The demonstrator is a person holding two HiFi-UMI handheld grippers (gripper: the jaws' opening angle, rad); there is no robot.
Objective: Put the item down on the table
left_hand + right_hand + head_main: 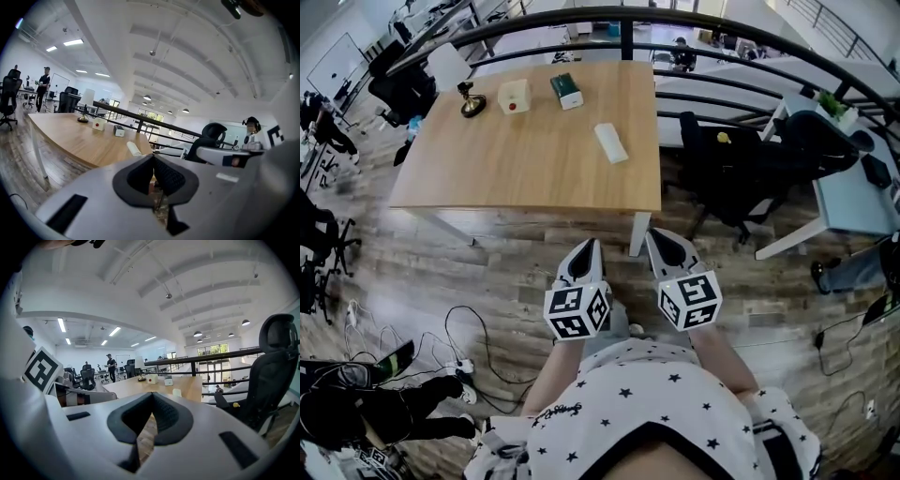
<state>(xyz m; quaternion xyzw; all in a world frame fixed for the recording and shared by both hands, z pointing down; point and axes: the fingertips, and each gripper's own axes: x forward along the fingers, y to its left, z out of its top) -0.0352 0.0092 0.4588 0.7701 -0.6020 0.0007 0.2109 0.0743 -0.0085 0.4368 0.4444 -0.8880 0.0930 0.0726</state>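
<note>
A wooden table (534, 169) stands ahead of me. On it lie a white oblong item (611, 142), a green box (566, 91), a cream box with a red dot (515, 96) and a small dark stand (471, 101). My left gripper (592, 242) and right gripper (652, 232) hover side by side over the floor, short of the table's near edge. Both are shut with nothing between the jaws. The left gripper view shows the shut left gripper (153, 156) with the white item (134, 149) beyond it. The right gripper view shows the shut right gripper (152, 394) and the white item (176, 392).
A black railing (628, 19) runs behind the table. Black office chairs (741, 169) and a pale desk (853, 202) stand to the right. Cables (469, 356) and dark bags (384, 403) lie on the wood floor at the lower left. A person (43, 86) stands far off.
</note>
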